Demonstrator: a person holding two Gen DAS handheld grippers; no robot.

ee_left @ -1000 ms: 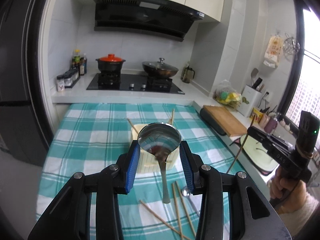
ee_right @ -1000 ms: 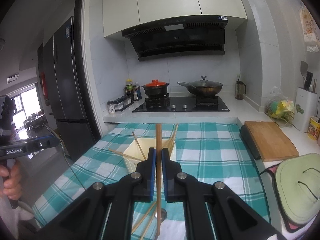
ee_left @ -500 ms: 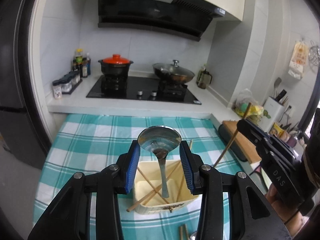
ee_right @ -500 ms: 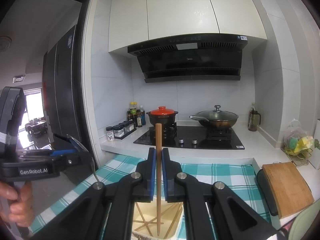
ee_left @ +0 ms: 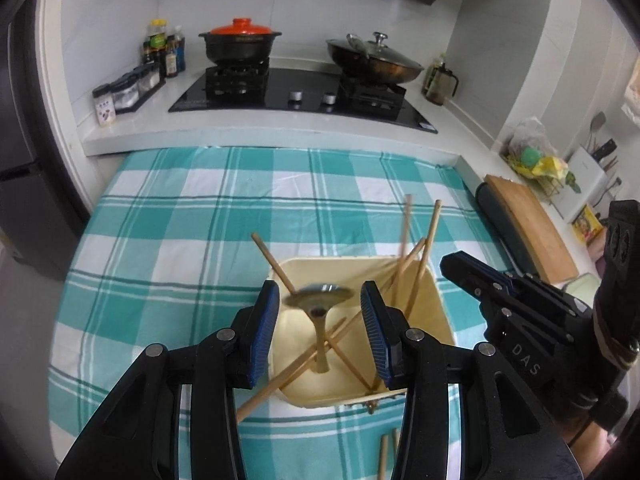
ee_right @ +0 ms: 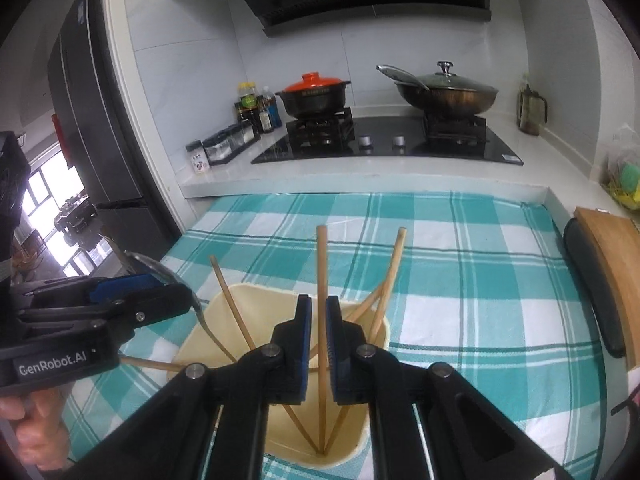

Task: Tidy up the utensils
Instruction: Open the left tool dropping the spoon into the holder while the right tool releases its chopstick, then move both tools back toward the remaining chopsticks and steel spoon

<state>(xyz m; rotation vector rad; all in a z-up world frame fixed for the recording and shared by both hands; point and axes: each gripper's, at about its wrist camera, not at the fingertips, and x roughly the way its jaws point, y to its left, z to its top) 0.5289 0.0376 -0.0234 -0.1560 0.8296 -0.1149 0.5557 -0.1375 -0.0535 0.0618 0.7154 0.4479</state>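
Note:
A cream square utensil holder (ee_left: 434, 308) (ee_right: 192, 340) stands on the checked cloth with several wooden chopsticks leaning in it. My left gripper (ee_left: 318, 310) hangs just above it, jaws apart; a metal spoon (ee_left: 318, 300) stands between the pads, its handle tip down inside the holder. The spoon looks blurred and touches neither pad. My right gripper (ee_right: 319, 336) is over the holder too, nearly shut around an upright wooden chopstick (ee_right: 321, 264) whose lower end reaches the holder's floor. The left gripper also shows in the right wrist view (ee_right: 132, 300).
Loose chopsticks (ee_left: 384, 456) lie on the teal checked tablecloth (ee_left: 180, 240) in front of the holder. A wooden cutting board (ee_left: 528, 224) lies on the right counter. A stove with an orange-lidded pot (ee_left: 240, 42) and a wok (ee_left: 374, 62) sits behind.
Both grippers tilted down over the holder. The left jaws let go of the spoon, which dropped handle-first into the holder. The right chopstick's lower end went down to the holder floor.

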